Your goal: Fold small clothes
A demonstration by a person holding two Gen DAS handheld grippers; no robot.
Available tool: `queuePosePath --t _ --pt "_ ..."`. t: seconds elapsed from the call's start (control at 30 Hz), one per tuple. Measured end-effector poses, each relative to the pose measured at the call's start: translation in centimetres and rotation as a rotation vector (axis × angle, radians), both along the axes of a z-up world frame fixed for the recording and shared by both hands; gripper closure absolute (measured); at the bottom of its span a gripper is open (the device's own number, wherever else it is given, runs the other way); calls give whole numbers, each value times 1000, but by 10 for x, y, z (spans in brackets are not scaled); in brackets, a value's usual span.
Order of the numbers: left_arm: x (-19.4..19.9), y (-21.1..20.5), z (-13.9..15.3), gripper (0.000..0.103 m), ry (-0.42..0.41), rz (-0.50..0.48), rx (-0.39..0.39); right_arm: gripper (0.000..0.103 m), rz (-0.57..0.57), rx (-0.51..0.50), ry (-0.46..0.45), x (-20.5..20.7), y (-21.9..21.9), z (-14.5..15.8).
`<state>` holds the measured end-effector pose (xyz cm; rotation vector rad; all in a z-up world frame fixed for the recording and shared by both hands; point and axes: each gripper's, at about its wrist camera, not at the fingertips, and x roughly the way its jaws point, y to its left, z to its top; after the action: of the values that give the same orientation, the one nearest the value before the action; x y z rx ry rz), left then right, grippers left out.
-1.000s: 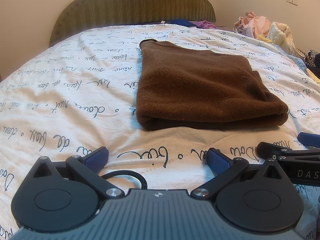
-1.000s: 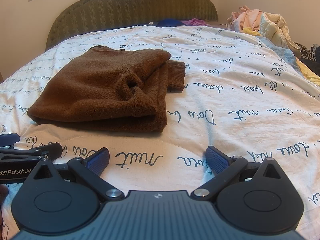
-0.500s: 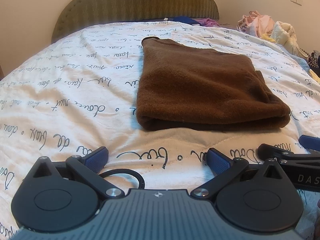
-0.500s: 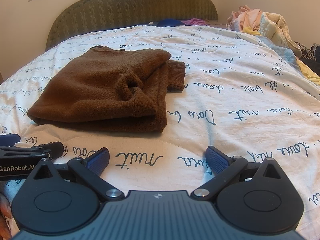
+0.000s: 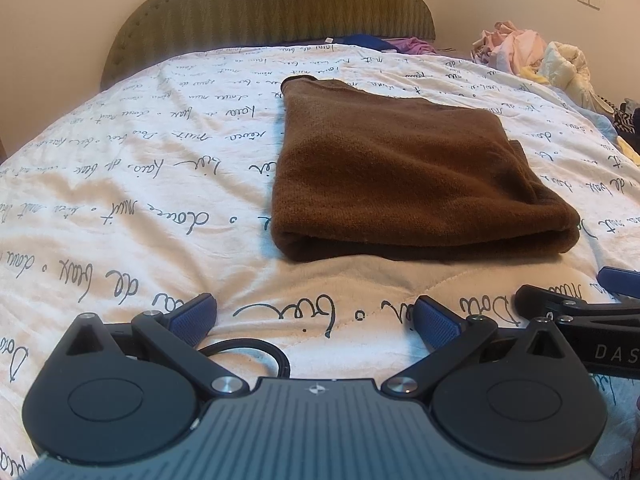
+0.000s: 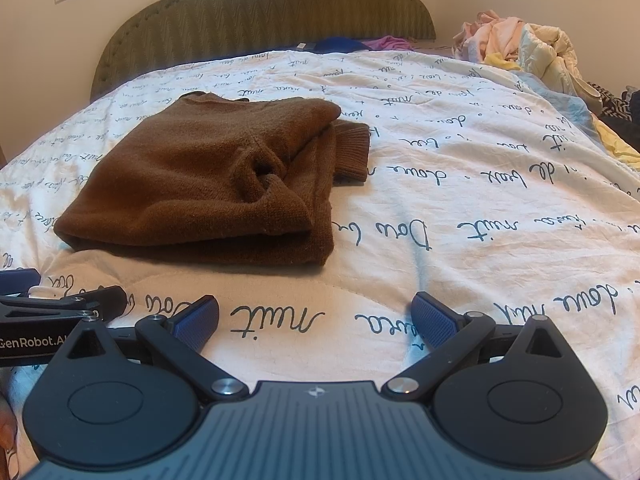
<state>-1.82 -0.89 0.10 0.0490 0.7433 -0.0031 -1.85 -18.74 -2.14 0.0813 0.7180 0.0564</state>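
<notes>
A brown knit sweater (image 5: 404, 176) lies folded in a thick rectangle on the white bed cover (image 5: 120, 208); in the right wrist view (image 6: 208, 184) a ribbed cuff sticks out at its far right side. My left gripper (image 5: 316, 318) is open and empty, low over the cover, short of the sweater's near fold. My right gripper (image 6: 316, 314) is open and empty, near the cover, to the right of the sweater's near corner. Each gripper shows at the edge of the other's view: the right one (image 5: 576, 304) and the left one (image 6: 60, 304).
A green padded headboard (image 5: 272, 16) stands at the far end. A heap of pale clothes (image 6: 520, 44) lies at the right edge of the bed. Blue and purple garments (image 6: 352, 44) lie by the headboard. A black cable loop (image 5: 248, 350) sits under my left gripper.
The left wrist view has tilted slightly so the sweater sits a little lower in frame. The right gripper has hardly moved. The sweater has not moved.
</notes>
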Motion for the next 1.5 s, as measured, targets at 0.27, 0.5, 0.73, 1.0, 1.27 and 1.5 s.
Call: queuePosePath --t 0.27,0.5,0.73,1.0,1.27,1.5 --pt "0 0 0 0 -4 3 0 0 0 0 0 0 0 0" --pt "0 0 0 0 -4 4 0 0 0 1 0 0 0 0" --pt "-1 0 0 0 -4 3 0 0 -1 1 0 0 -1 0" --pt "-1 0 0 0 -4 3 -2 0 -1 -1 -1 0 -1 0" --pt "-1 0 0 0 -1 -1 -1 0 -1 0 -1 0 -1 0" --pt "8 -1 4 0 39 19 -9 0 0 -9 8 0 0 2"
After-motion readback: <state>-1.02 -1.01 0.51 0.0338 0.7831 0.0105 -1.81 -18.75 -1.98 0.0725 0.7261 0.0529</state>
